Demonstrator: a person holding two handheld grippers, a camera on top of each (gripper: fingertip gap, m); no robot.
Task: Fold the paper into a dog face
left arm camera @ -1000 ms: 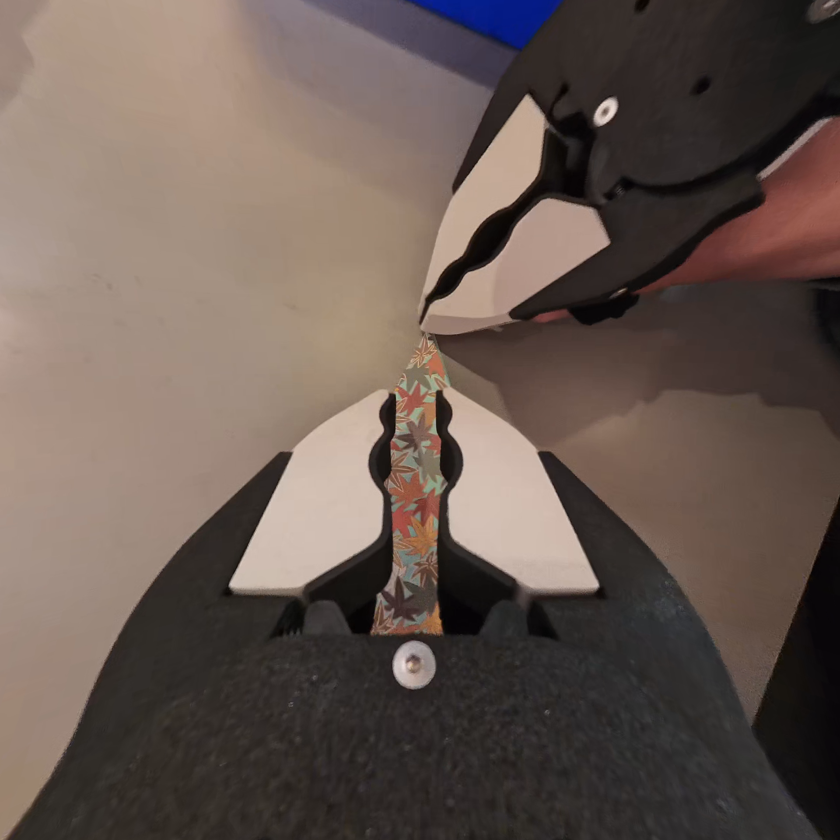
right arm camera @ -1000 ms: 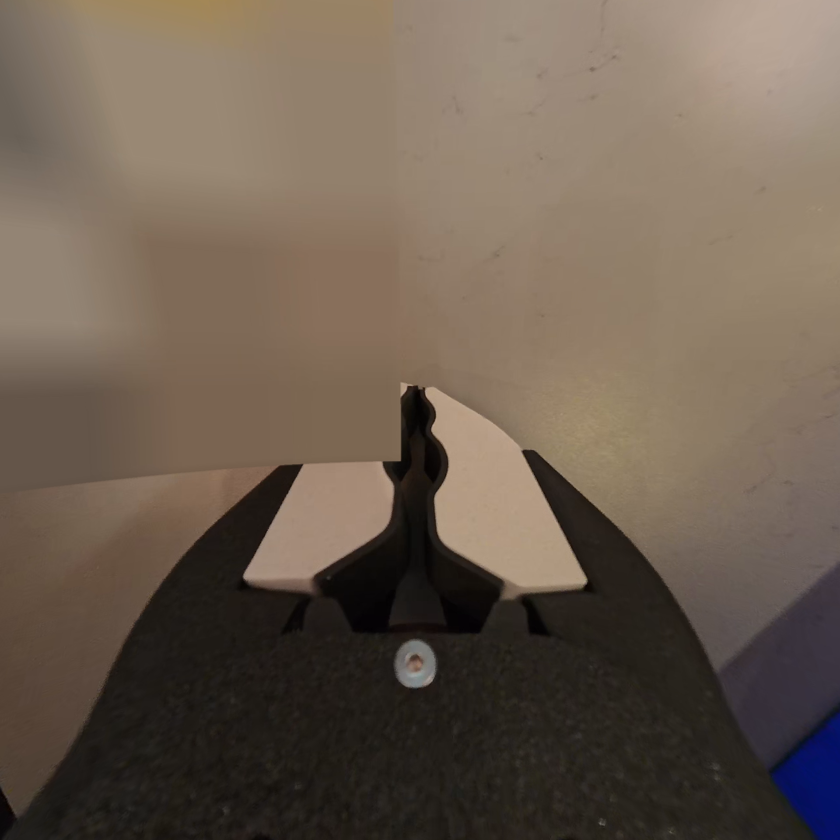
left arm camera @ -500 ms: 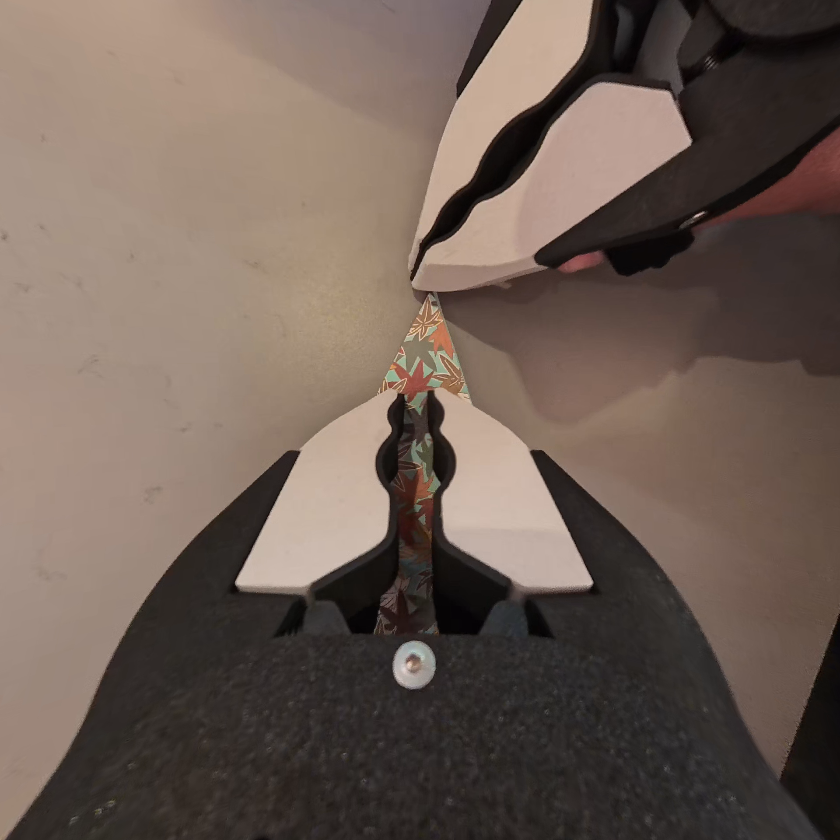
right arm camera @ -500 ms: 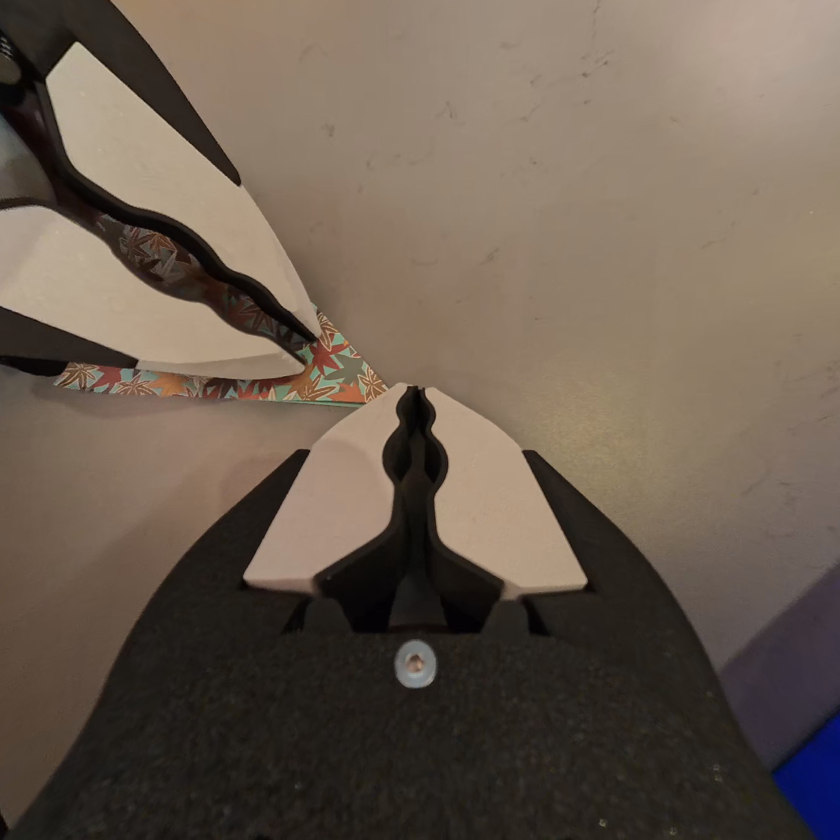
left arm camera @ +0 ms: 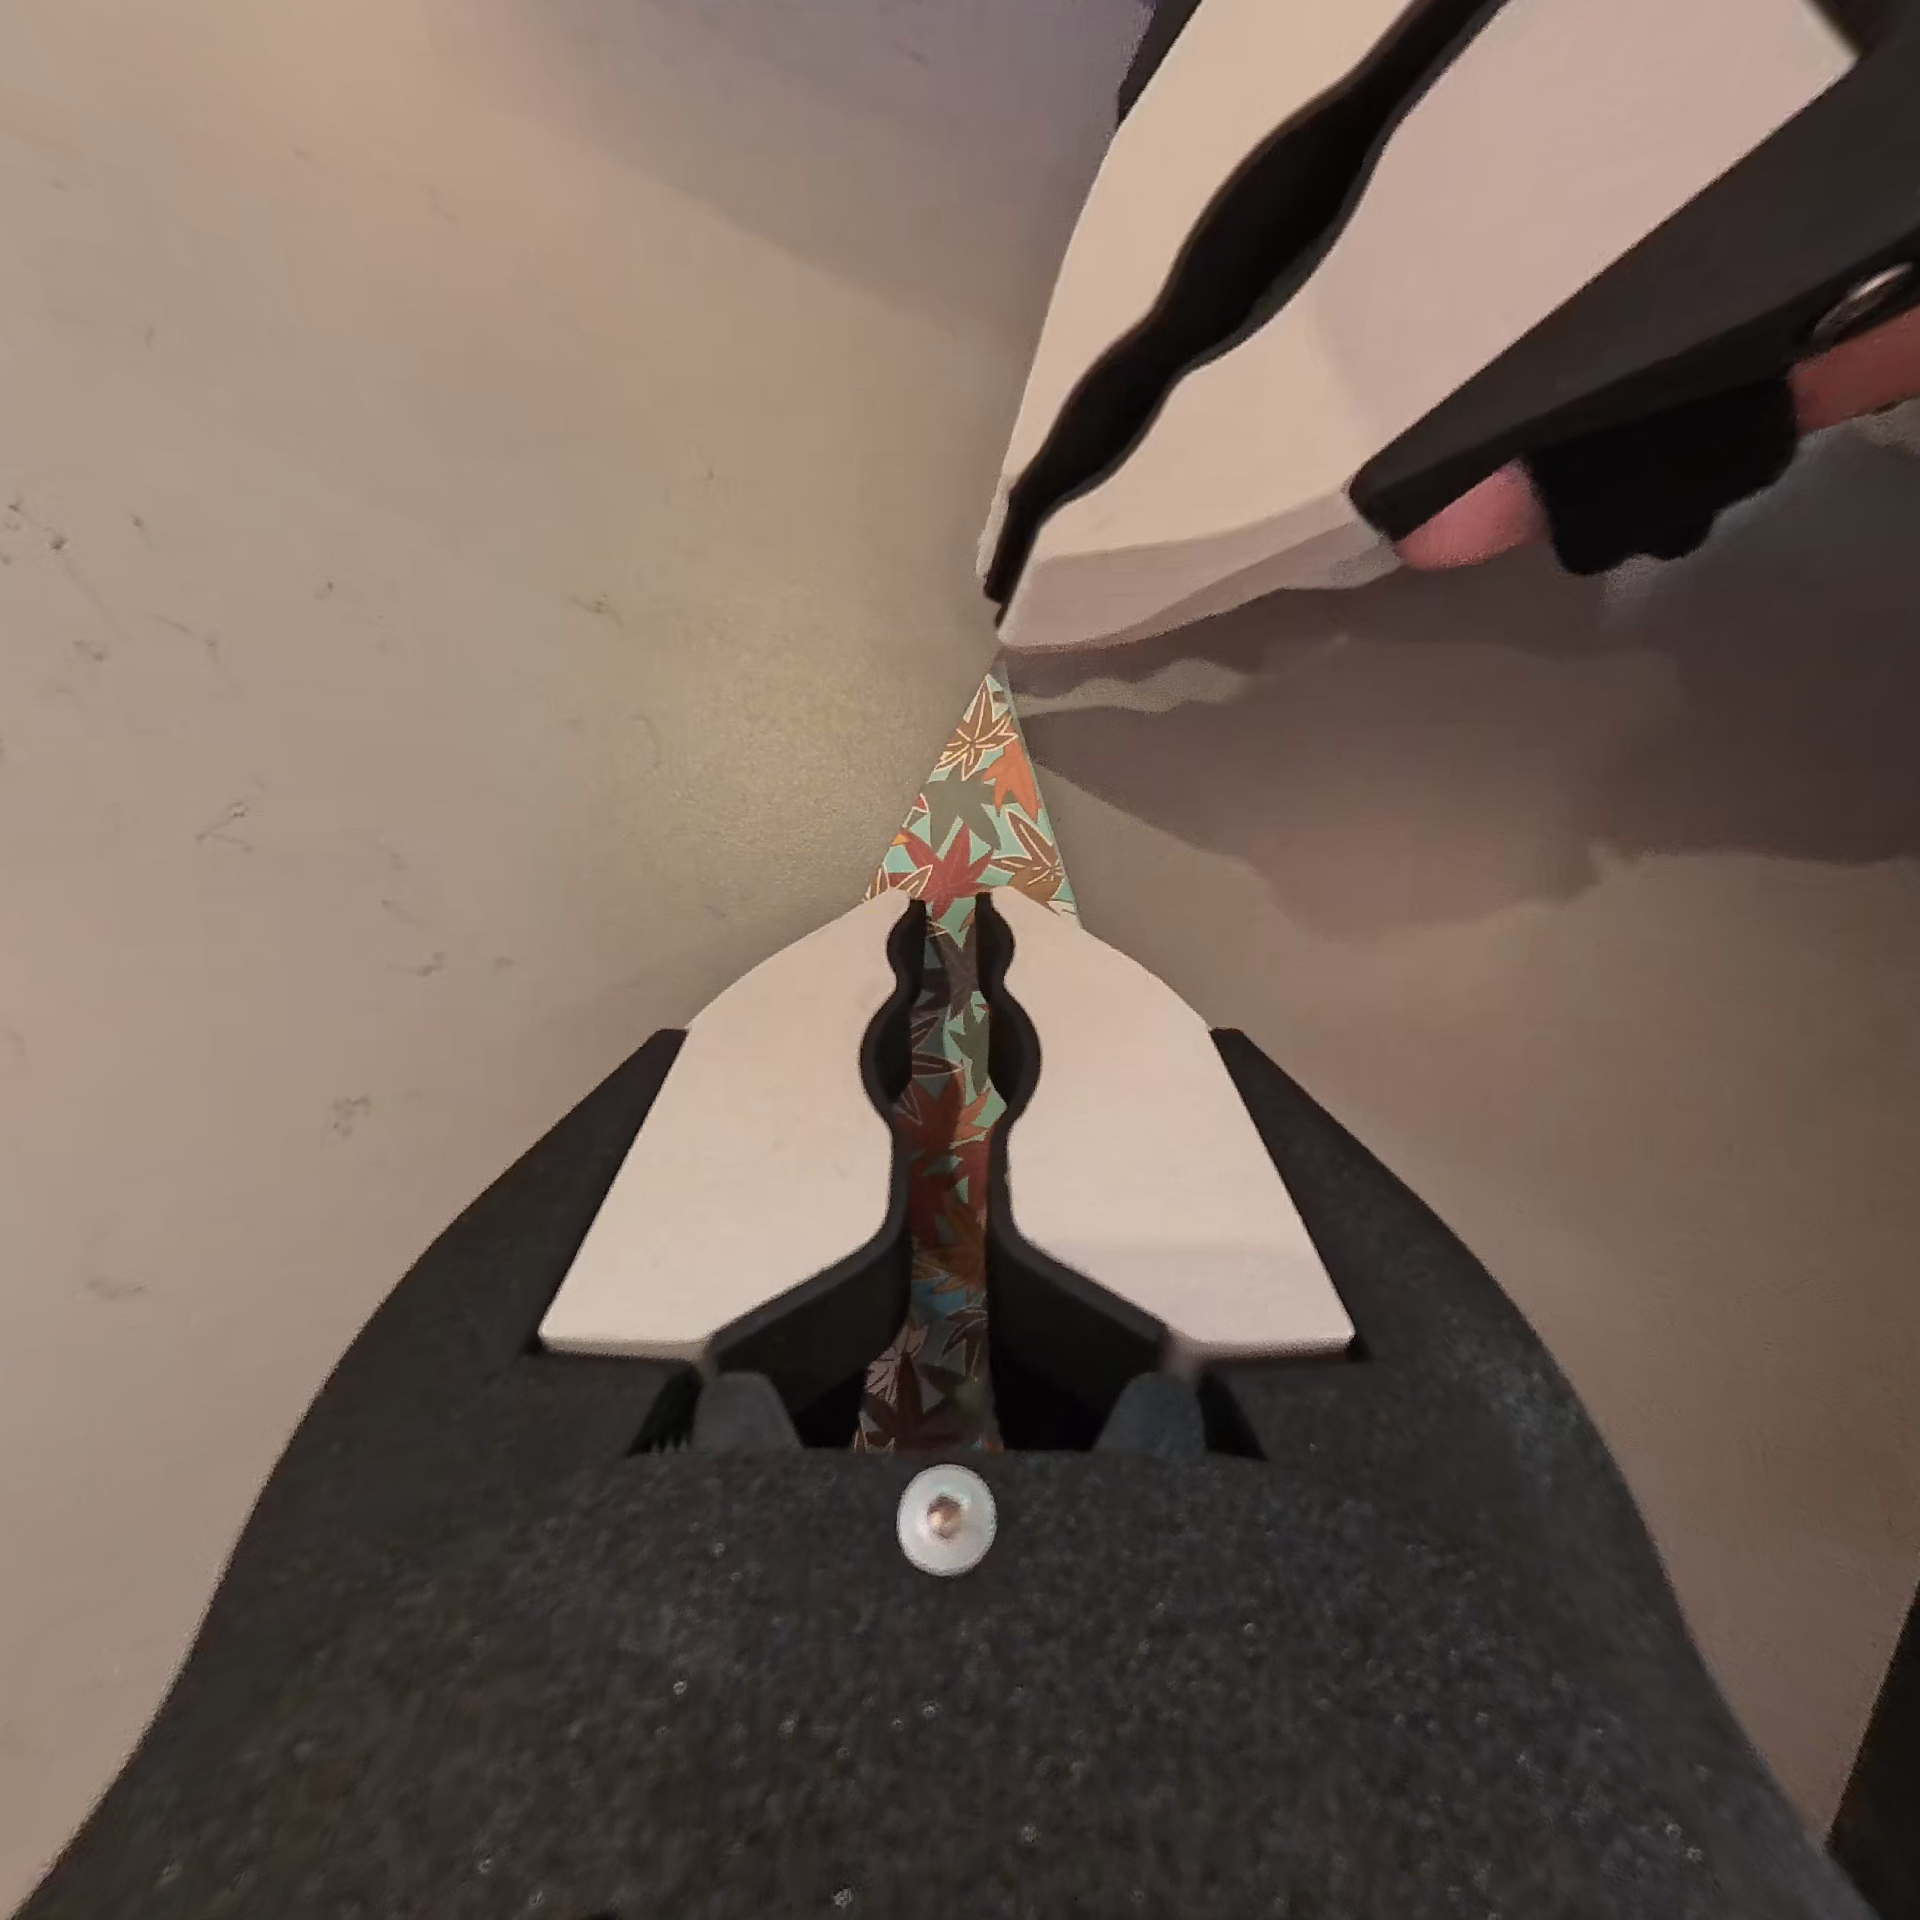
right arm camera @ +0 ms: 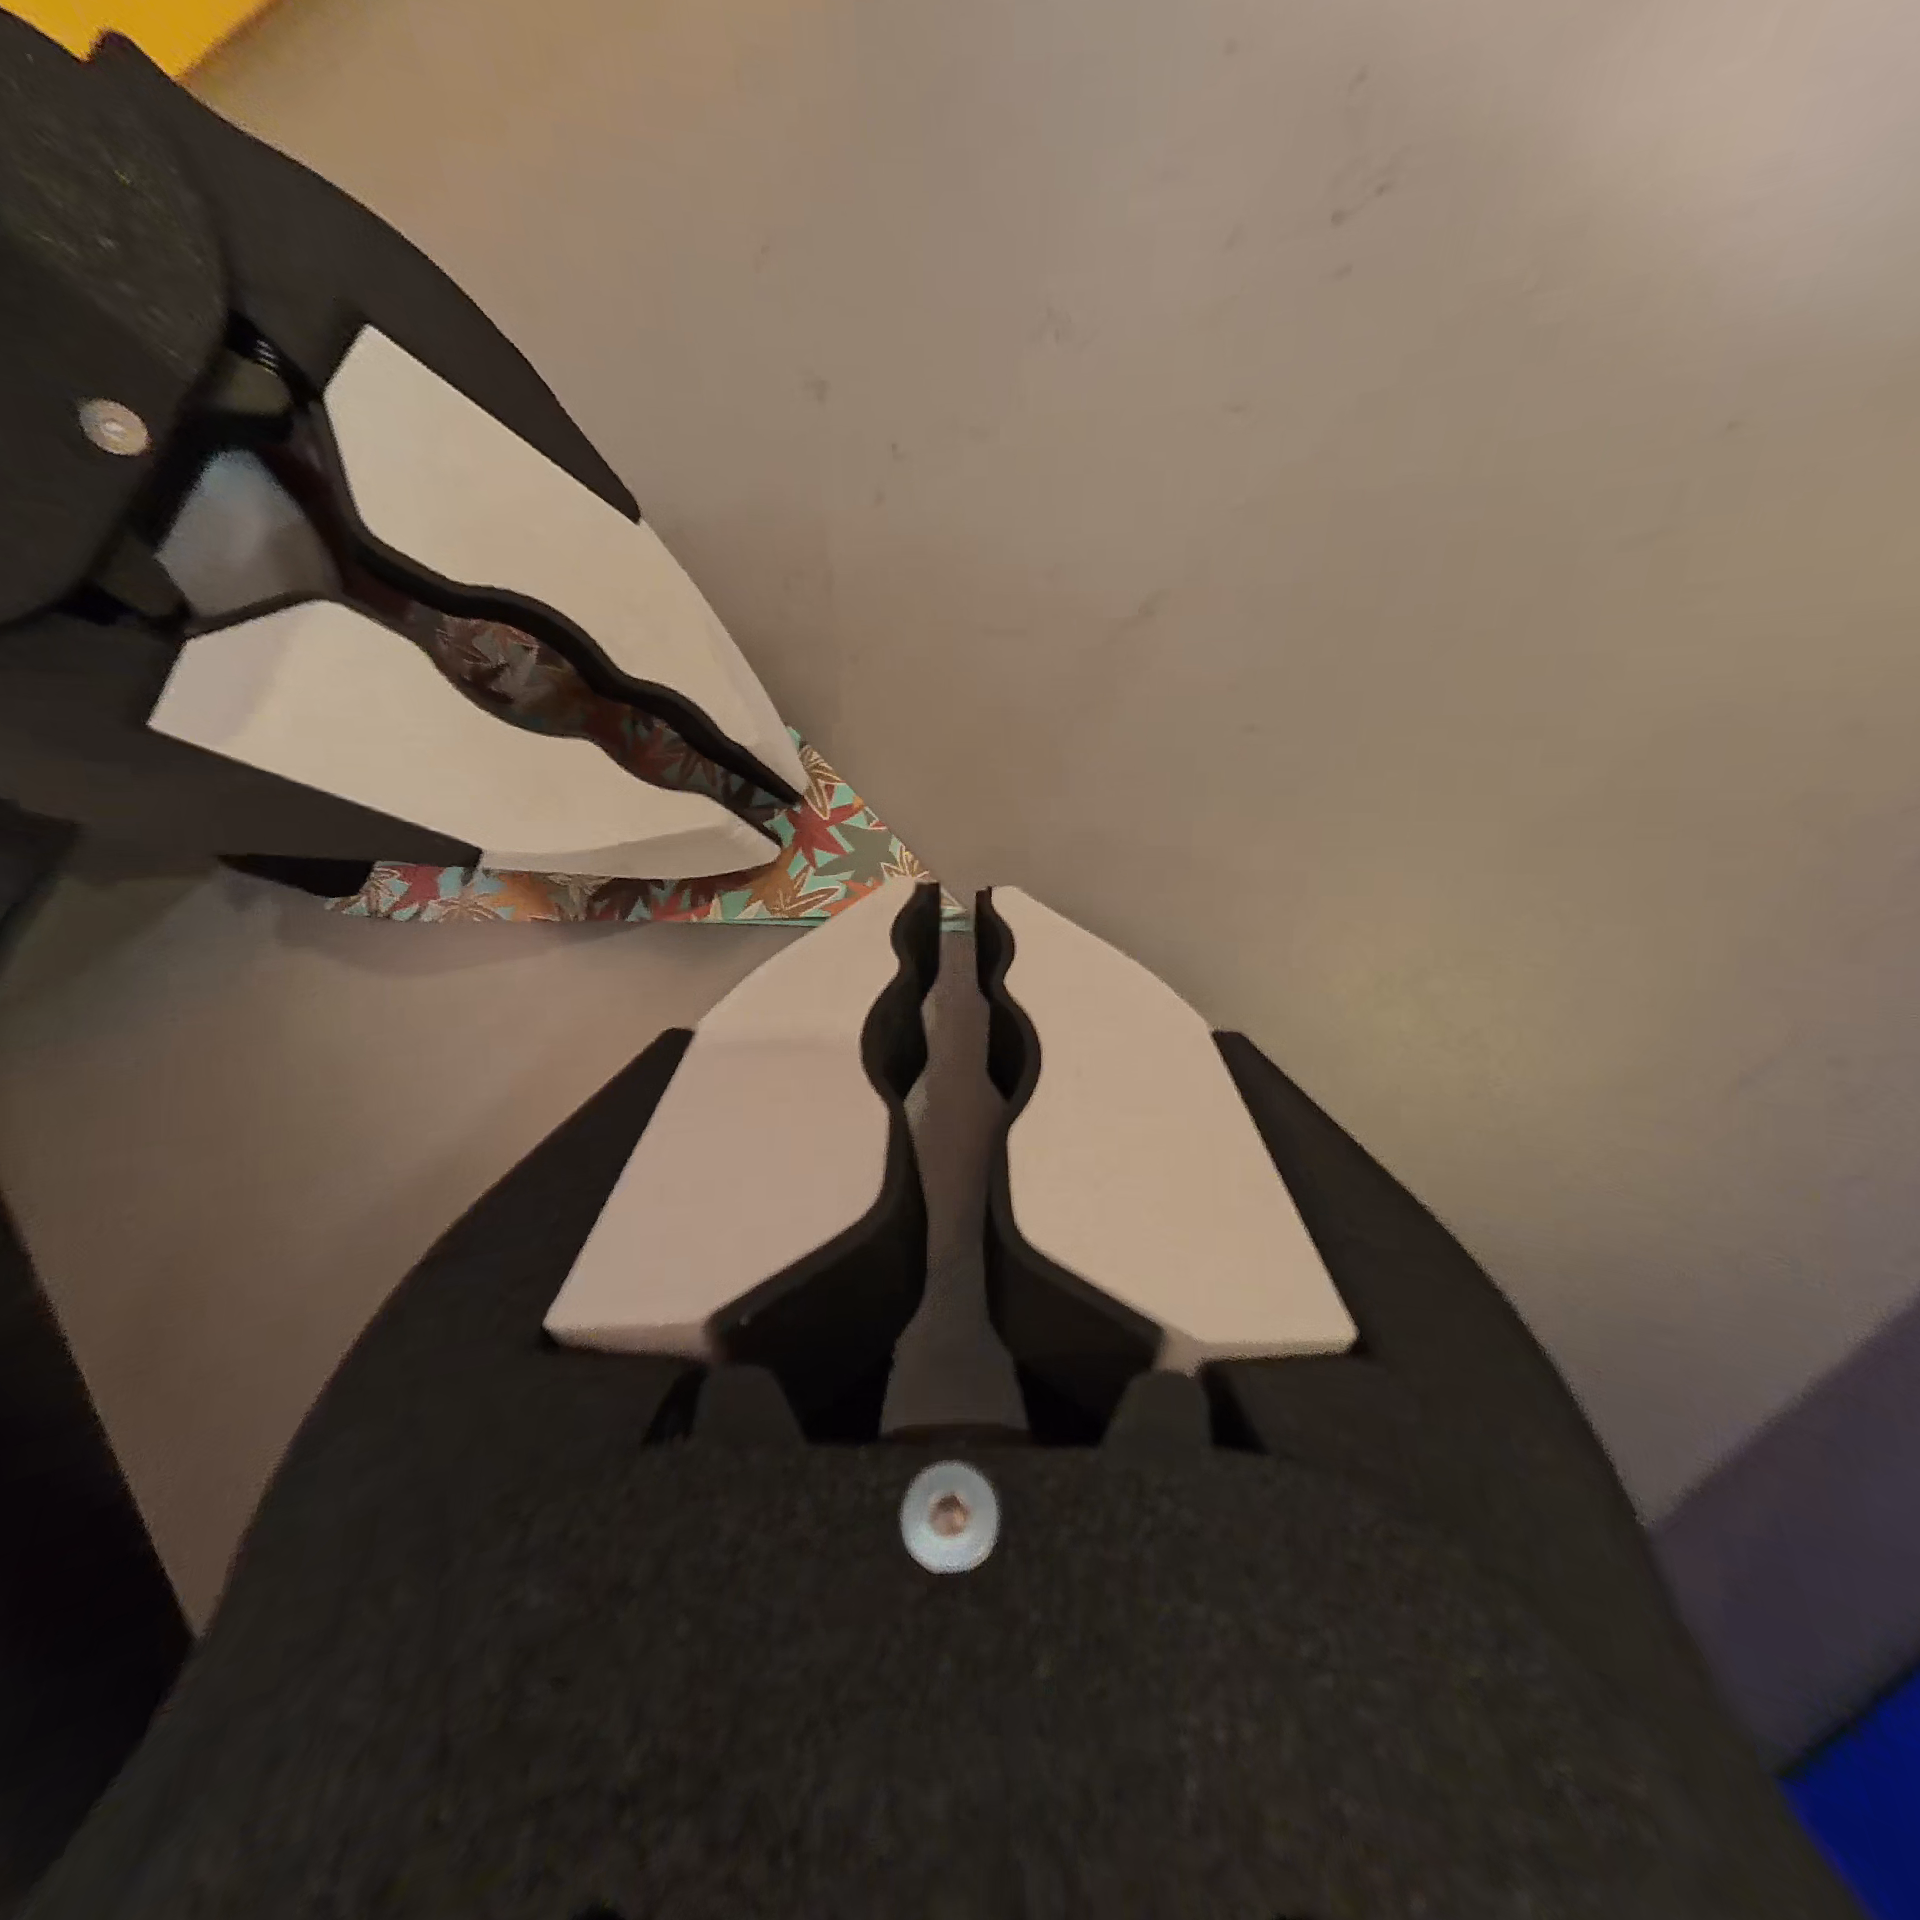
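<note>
The folded paper, printed with autumn leaves on teal, is clamped in my left gripper, which is shut on it. The paper's pointed corner sticks out past the tips, low over the beige table. My right gripper comes in from the upper right, its tips just beyond that corner and apart from it. In the right wrist view my right gripper is open by a narrow slit and empty. Its tips sit at the paper's corner. The left gripper reaches in from the left, holding the paper.
A person's fingertip shows under the right gripper. A grey-purple band and a blue surface lie at the table's edge on the right. A yellow patch is at the far left. A dark object stands at the right edge. My right fingertips sit around 5 cm from my left ones.
My right gripper has opened from shut to a narrow slit. The two grippers have drawn closer together, and the right gripper's tips have reached the paper's corner.
</note>
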